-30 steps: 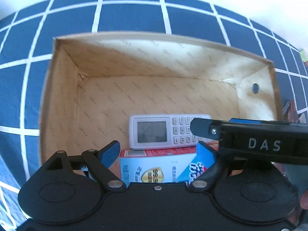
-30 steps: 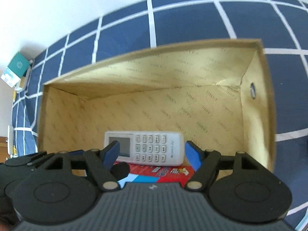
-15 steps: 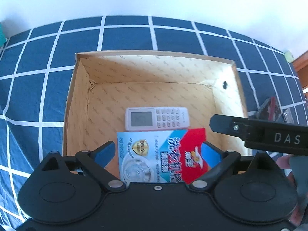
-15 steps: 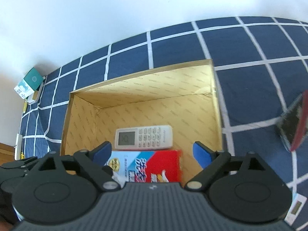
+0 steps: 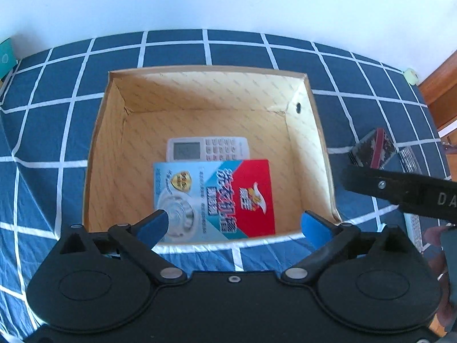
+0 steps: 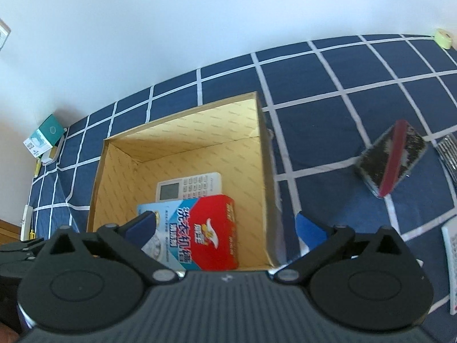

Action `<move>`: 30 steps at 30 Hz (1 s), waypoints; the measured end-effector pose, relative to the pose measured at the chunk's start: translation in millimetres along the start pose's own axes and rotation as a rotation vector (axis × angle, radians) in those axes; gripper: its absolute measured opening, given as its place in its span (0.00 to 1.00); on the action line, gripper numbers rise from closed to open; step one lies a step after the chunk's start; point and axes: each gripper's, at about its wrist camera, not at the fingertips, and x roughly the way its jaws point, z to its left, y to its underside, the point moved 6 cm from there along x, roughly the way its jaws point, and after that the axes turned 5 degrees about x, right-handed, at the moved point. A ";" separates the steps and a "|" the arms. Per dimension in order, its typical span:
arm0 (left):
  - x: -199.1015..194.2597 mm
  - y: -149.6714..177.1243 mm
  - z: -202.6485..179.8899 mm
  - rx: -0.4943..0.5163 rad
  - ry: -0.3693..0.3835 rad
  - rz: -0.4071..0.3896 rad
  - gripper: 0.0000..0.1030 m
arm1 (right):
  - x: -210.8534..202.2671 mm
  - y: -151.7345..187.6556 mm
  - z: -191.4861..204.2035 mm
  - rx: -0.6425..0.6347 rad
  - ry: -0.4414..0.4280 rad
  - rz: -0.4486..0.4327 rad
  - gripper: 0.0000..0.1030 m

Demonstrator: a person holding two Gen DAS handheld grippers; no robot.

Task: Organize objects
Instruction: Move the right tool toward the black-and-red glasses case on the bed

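An open cardboard box [image 5: 320, 143] [image 6: 265, 171] sits on a blue checked cloth. Inside lie a white remote [image 5: 207, 148] [image 6: 188, 184] and a blue and red packet box [image 5: 214, 197] [image 6: 200, 228] in front of it. My left gripper [image 5: 234, 224] is open and empty, above the box's near rim. My right gripper [image 6: 225, 227] is open and empty, above the box's near right corner. A dark speckled block with a red band [image 5: 372, 148] [image 6: 391, 163] lies on the cloth right of the box.
A teal and white carton [image 6: 42, 135] stands at the cloth's far left by the white wall. A yellow-green tape roll [image 6: 444, 37] [image 5: 410, 75] sits at the far right edge. A dark flat object [image 6: 450, 154] and a white device [image 6: 452, 260] lie at the right. Wooden furniture [image 5: 440, 97] borders the right.
Both grippers have pulled up and back out of the box, leaving the packet box lying inside. The right gripper has also shifted right, bringing the speckled block into view.
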 end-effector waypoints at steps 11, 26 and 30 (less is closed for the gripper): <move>-1.0 15.5 -40.8 -0.021 -0.022 0.011 0.97 | -29.3 12.7 -51.7 0.023 0.016 -0.010 1.00; 15.3 15.7 -140.4 -0.081 -0.037 0.008 1.00 | -59.2 -7.6 -146.9 -0.018 0.040 0.022 1.00; 25.0 15.9 -169.1 -0.104 -0.048 0.002 1.00 | -64.3 -14.1 -174.1 -0.042 0.044 0.034 1.00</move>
